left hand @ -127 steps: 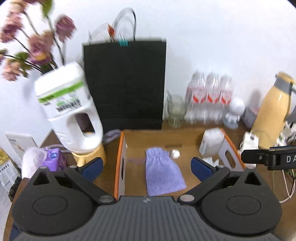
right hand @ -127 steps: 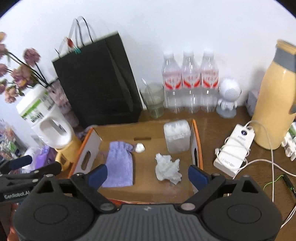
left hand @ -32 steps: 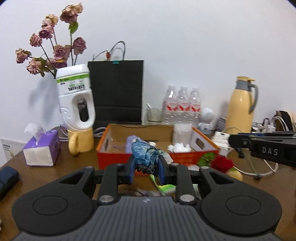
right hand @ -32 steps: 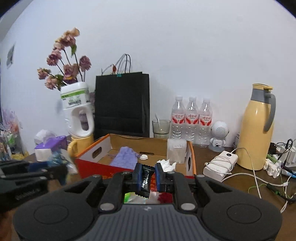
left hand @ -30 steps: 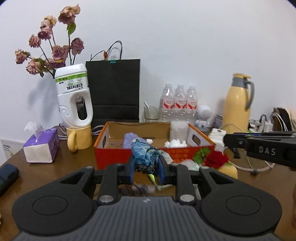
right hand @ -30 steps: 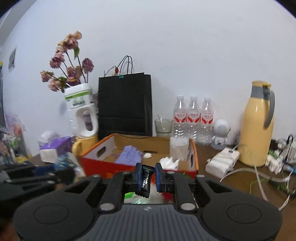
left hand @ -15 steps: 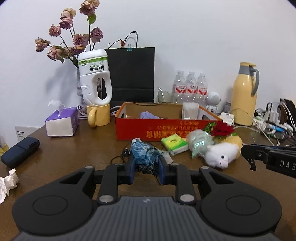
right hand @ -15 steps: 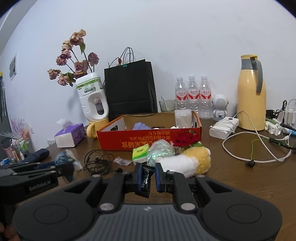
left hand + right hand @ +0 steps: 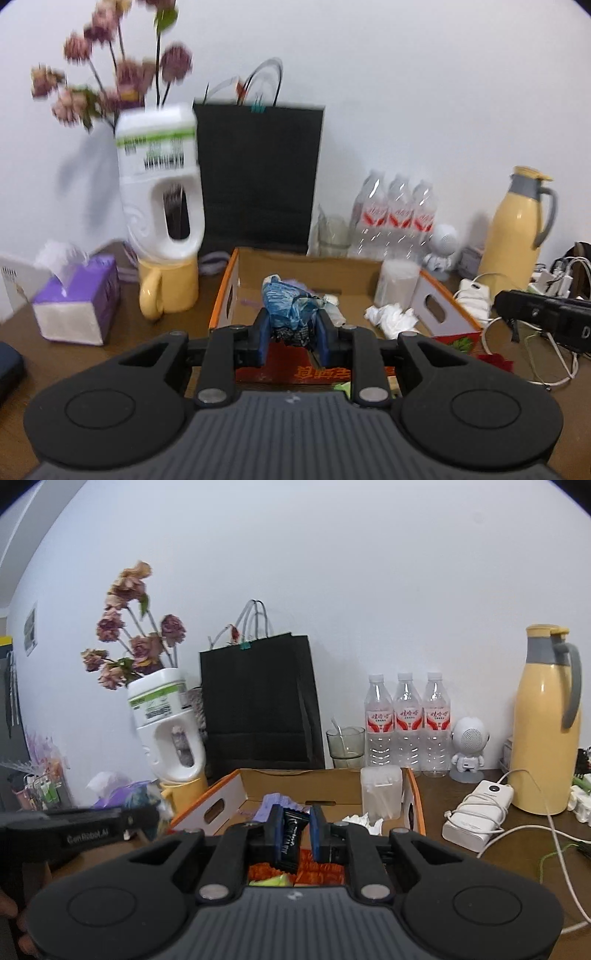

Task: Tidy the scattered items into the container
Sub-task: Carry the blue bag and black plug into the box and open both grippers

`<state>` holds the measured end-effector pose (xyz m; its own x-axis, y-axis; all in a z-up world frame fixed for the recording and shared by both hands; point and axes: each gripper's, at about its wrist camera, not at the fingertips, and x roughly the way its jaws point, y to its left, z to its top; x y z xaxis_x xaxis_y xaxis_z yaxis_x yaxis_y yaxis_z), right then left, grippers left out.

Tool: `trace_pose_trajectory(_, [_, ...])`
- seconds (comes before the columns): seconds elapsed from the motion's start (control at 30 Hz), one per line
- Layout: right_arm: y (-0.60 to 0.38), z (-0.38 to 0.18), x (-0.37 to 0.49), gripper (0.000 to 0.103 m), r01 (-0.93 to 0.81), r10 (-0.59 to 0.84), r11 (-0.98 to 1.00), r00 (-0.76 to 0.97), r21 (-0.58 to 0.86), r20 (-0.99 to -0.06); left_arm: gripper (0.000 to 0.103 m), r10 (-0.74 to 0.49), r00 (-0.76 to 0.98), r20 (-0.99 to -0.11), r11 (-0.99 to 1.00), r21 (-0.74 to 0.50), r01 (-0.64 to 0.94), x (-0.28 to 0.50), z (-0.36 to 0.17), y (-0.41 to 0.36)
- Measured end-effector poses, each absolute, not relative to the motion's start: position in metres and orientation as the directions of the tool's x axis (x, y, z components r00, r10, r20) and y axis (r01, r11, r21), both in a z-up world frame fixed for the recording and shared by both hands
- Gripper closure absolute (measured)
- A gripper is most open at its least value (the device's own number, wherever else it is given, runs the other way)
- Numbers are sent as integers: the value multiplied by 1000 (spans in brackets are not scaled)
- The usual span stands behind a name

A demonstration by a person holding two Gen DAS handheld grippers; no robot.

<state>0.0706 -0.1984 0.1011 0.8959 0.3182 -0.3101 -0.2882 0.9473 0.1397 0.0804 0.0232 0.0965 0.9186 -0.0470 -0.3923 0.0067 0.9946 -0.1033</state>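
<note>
Surface (image 9: 122,354): brown wood; bare patches show left of the box and around the cables on the right.
Wall (image 9: 332,572): plain white, close behind the back row of things.
Bag (image 9: 258,177): black paper, upright against the wall, just behind the box's far edge.
Jug (image 9: 160,192): white, standing in a yellow mug (image 9: 168,288), near the box's left wall; dried flowers (image 9: 110,81) rise behind it.
Flask (image 9: 546,720): yellow, upright at the right, well apart from the box.
Box (image 9: 225,295): open-topped cardboard tray with orange rims and a hand-slot in each side wall; its near edge lies just under both sets of fingers. Inside it, a clear tub (image 9: 380,792) stands in the far right corner, crumpled tissue (image 9: 391,319) lies beside it, and a purple pouch (image 9: 273,801) lies further left. The floor between the pouch and the left wall is open.
Bottles (image 9: 406,720): three, in a row by the wall, with a glass (image 9: 345,742) to their left.
Tissue pack (image 9: 77,299): purple, left of the mug.
Charger (image 9: 480,814): white, wrapped in its cord, right of the box.
Left gripper (image 9: 291,332): fingers clamped on a blue crumpled wrapper (image 9: 288,302), held over the box's near edge.
Right gripper (image 9: 295,830): fingers clamped on a black sachet (image 9: 291,834), held upright over the box's near edge.
</note>
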Motion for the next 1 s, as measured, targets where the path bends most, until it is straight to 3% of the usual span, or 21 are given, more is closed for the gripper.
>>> trace_pose_trajectory(0.17, [-197,110,144,90,-316,343,939,860,134,-377,78,-83,877,-474,994,-97,42,164,112,32])
trace_pose_trajectory(0.33, [-194,115,259,89,-337,366,928,751,158,-549,77,-119,771,-626,992,-107,67,268,115,35])
trace_pose_trajectory(0.5, [-171,98,349,90,-327,306,937,613,118,-728,77,-69,650,-757,998,-41,57,339,84,30])
trace_pose_trajectory(0.7, [-148,56,404,90,-301,225,950,458,89,-860,76,-1,588,-809,998,34,48,374,60,26])
trace_pose_trajectory(0.9, [-136,37,420,85,-261,146,965,431,32,-890,60,33,542,-840,995,78,60,387,57,25])
trace_pose_trajectory(1.0, [-134,40,417,74,-250,125,968,431,15,-893,48,16,549,-835,997,54,52,385,72,28])
